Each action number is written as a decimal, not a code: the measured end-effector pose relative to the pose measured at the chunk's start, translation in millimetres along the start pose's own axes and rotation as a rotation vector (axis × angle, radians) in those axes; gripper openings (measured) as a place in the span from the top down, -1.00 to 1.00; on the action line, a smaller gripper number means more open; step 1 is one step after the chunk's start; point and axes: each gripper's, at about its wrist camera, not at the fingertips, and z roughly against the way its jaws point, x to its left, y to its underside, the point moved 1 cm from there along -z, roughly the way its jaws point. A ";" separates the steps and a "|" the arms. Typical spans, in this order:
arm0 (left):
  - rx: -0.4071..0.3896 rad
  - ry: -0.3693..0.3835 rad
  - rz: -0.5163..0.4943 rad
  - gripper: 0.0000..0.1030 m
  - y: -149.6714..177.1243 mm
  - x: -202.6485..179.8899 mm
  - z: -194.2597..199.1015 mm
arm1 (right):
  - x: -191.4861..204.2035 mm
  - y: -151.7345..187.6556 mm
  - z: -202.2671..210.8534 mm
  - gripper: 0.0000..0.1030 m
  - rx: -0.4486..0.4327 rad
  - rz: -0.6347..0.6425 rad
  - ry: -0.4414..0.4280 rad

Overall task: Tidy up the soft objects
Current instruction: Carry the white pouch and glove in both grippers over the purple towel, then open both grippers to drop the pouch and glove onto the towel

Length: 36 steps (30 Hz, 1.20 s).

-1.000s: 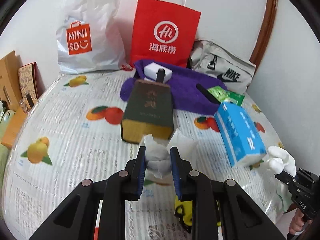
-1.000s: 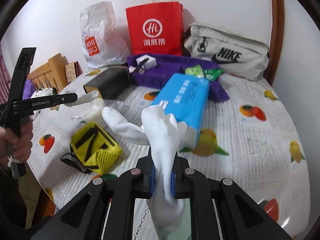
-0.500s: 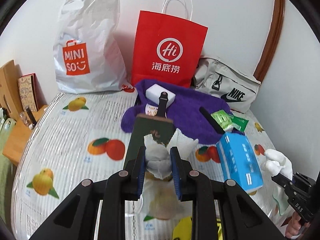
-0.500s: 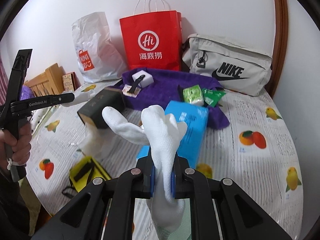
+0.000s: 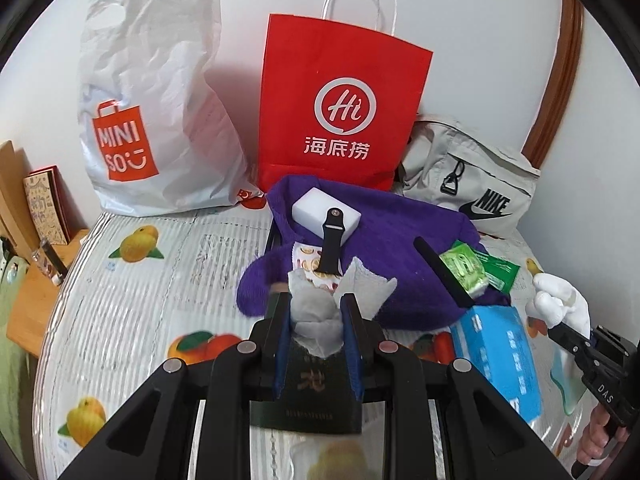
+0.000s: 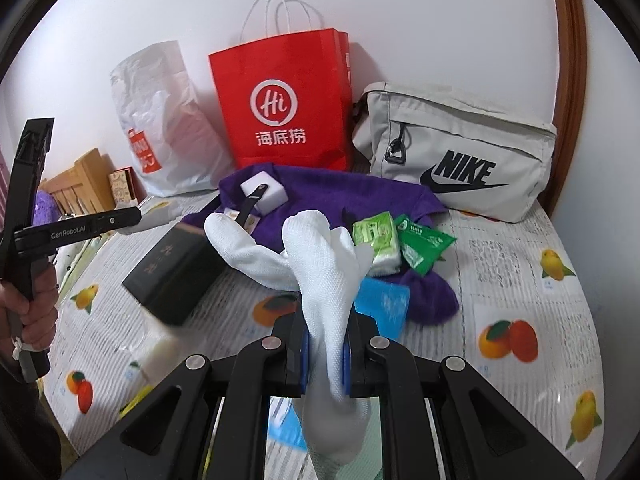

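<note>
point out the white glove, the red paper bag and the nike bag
white glove [image 6: 320, 280], right wrist view, knit palm.
red paper bag [image 5: 340, 92], left wrist view, front panel.
nike bag [image 6: 460, 136], right wrist view, grey front.

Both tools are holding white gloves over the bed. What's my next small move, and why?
Probably carry both forward and lay them on the purple towel. The right tool clamps a glove, the left tool a crumpled one, and other small soft items already sit there.

Both grippers angled downward over the bed, left gripper [image 5: 316, 320] clamped on a crumpled white cloth [image 5: 320, 316], right gripper [image 6: 325, 356] pinching a white glove [image 6: 320, 264], each gripped by a bare hand [image 6: 34, 312].
</note>
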 end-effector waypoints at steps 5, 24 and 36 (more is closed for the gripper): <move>0.026 0.012 0.010 0.55 -14.0 3.6 -26.2 | -5.8 -13.6 -24.4 0.76 0.018 -0.007 -0.005; 0.171 0.012 0.004 0.55 -48.1 5.1 -113.6 | -28.5 -54.6 -120.0 0.74 0.148 0.002 0.003; 0.266 0.045 -0.046 0.52 -53.7 -13.6 -150.0 | -40.6 -57.6 -147.7 0.67 0.211 0.005 0.022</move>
